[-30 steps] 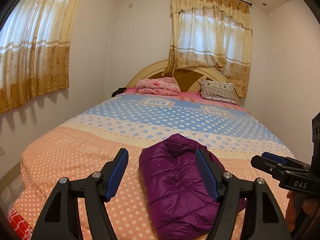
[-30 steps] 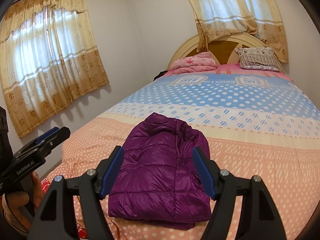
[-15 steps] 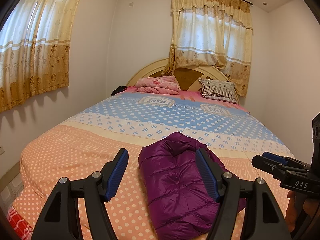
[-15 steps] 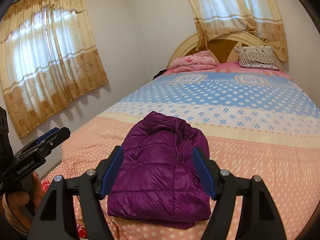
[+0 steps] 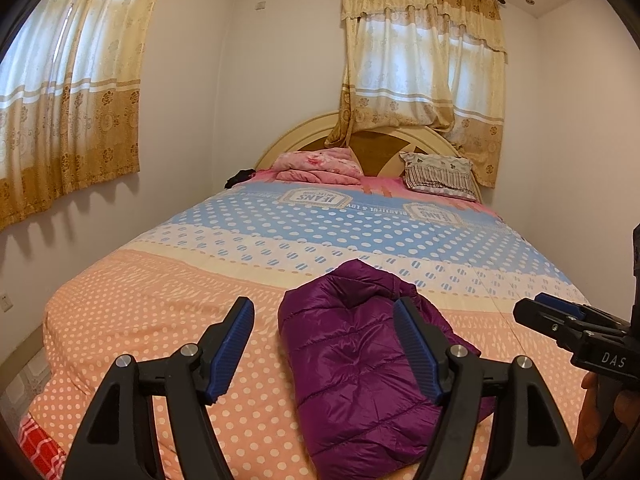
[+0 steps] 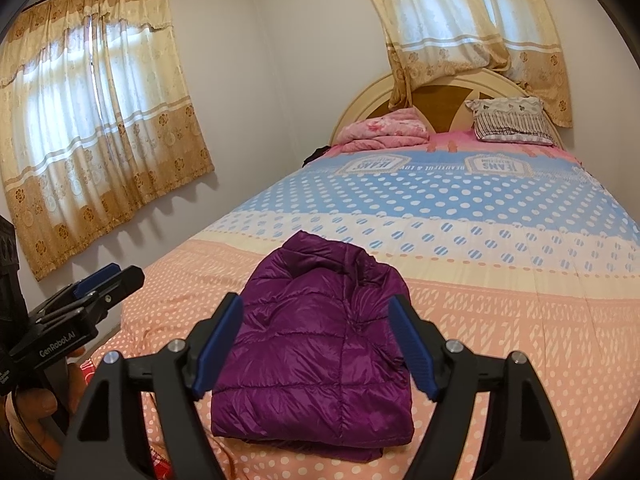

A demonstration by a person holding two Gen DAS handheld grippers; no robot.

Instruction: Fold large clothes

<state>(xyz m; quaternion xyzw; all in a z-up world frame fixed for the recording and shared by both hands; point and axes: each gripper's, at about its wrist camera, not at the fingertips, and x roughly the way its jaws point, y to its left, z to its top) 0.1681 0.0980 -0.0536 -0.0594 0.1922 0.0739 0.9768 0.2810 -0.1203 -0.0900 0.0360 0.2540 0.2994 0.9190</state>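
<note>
A purple puffer jacket (image 5: 360,364) lies folded into a compact bundle near the foot of the bed (image 5: 160,320); it also shows in the right wrist view (image 6: 320,344). My left gripper (image 5: 324,320) is open and empty, held above the bed to the jacket's left. My right gripper (image 6: 316,320) is open and empty, held above and in front of the jacket. Each gripper shows from the side in the other's view: the right one (image 5: 560,320) at the right edge, the left one (image 6: 108,280) at the left edge.
The bed has a dotted orange, cream and blue cover (image 6: 480,208). A folded pink blanket (image 5: 320,166) and a striped pillow (image 5: 440,176) lie at the headboard. Curtained windows (image 5: 68,92) are on the left wall and behind the headboard. A red cloth (image 5: 40,448) shows below the bed's corner.
Both views have drifted slightly, with the jacket sitting a little lower and closer in frame. The jacket has not moved on the bed and both grippers stay open.
</note>
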